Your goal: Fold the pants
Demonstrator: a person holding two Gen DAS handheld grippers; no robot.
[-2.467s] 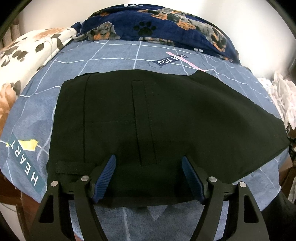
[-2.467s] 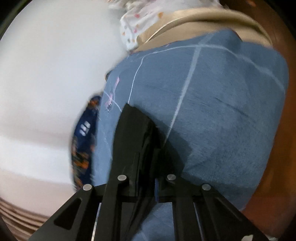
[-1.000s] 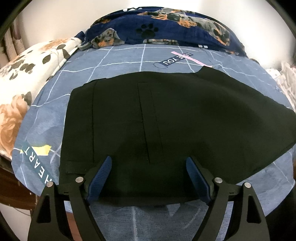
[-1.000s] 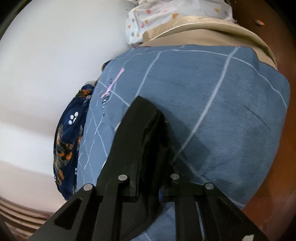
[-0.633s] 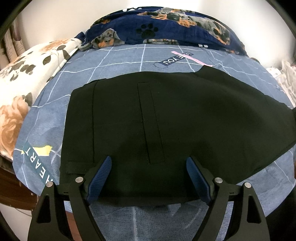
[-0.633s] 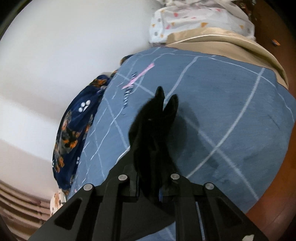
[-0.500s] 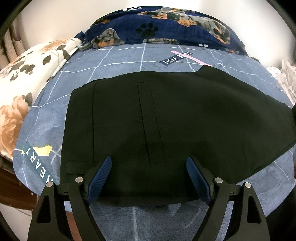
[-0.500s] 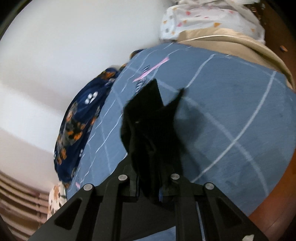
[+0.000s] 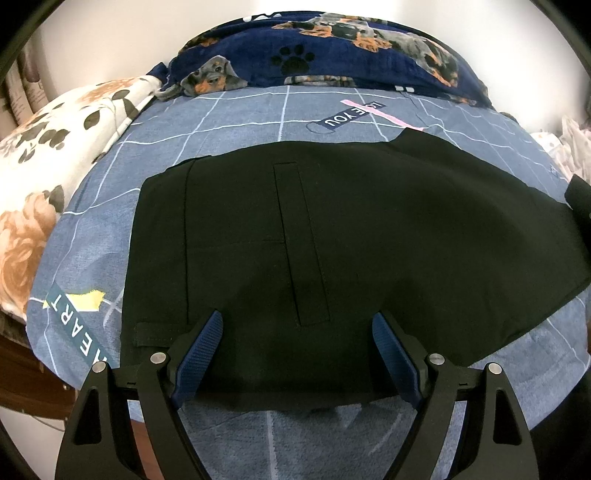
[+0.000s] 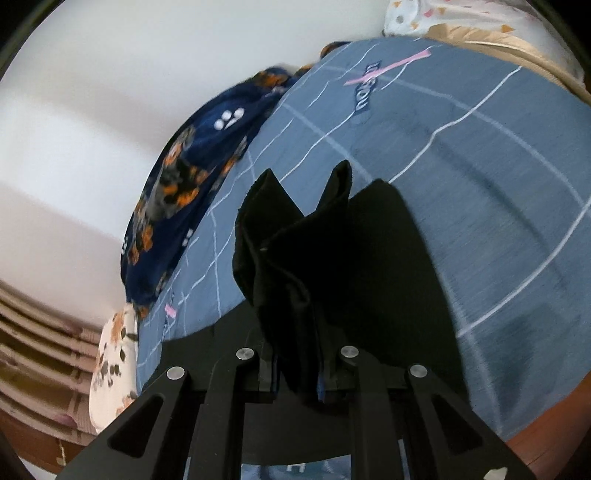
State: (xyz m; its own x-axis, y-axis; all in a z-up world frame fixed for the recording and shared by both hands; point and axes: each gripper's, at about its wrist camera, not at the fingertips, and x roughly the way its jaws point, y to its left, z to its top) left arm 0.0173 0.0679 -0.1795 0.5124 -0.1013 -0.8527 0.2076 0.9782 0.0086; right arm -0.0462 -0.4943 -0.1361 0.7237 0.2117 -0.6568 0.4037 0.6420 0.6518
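Note:
Black pants (image 9: 332,240) lie flat on the blue checked bedspread (image 9: 240,114), waistband to the left, legs running off to the right. My left gripper (image 9: 297,354) is open and empty, its blue pads (image 9: 201,350) hovering over the near edge of the pants. My right gripper (image 10: 297,384) is shut on the leg ends of the pants (image 10: 295,251) and holds them lifted above the bedspread (image 10: 461,155), the cloth bunched and standing up between the fingers. The right gripper shows as a dark shape at the right edge of the left wrist view (image 9: 581,206).
A navy dog-print blanket (image 9: 332,48) lies along the far side of the bed by the white wall. A cream floral pillow (image 9: 48,147) is at the left. White patterned bedding (image 10: 461,14) and a tan sheet lie past the bed's right end. The wooden bed frame (image 9: 14,354) shows below.
My right gripper has lifted the leg ends off the bed and swung its view leftward toward the blanket and pillow. The left gripper has stayed still and open.

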